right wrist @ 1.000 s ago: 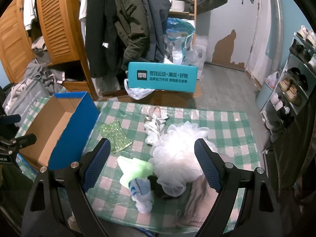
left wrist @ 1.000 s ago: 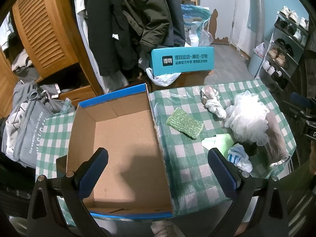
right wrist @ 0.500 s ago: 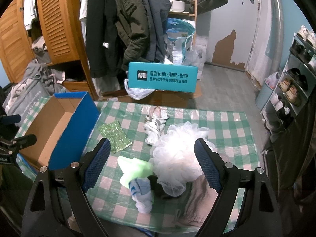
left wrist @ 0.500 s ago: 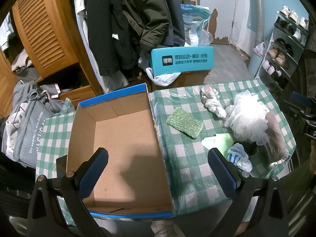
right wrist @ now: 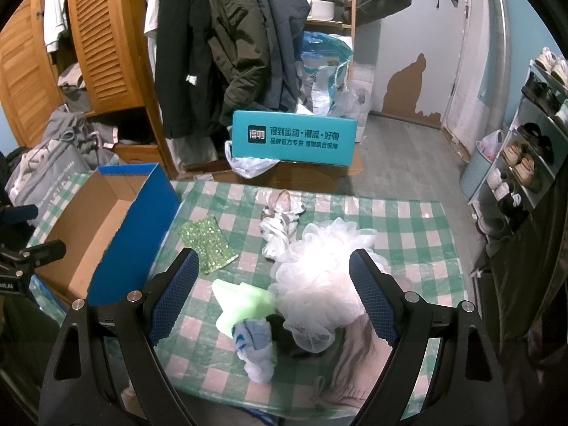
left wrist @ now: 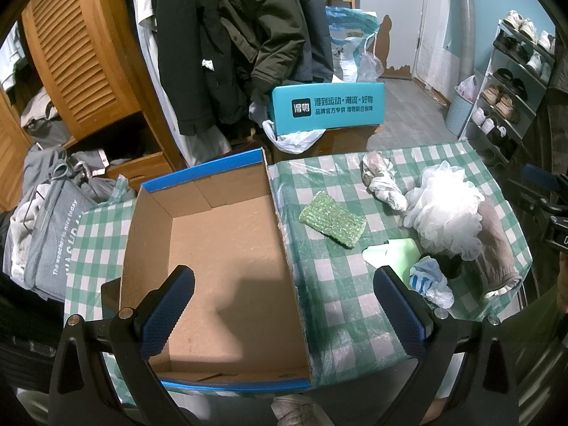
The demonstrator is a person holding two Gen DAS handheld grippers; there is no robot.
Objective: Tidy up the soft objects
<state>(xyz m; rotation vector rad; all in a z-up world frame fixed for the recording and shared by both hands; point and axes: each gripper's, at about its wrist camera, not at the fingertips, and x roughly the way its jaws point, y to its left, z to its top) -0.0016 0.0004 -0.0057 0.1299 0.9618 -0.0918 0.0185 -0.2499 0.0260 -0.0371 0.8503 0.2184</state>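
White loofah (right wrist: 321, 269) between right tongs (right wrist: 273, 293)

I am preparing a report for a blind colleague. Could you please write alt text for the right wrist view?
The open right tool hovers above a white mesh bath pouf amid soft items on a green checked tablecloth: a green sponge, pale green cloth and blue-white sock. An open, empty cardboard box stands at left.
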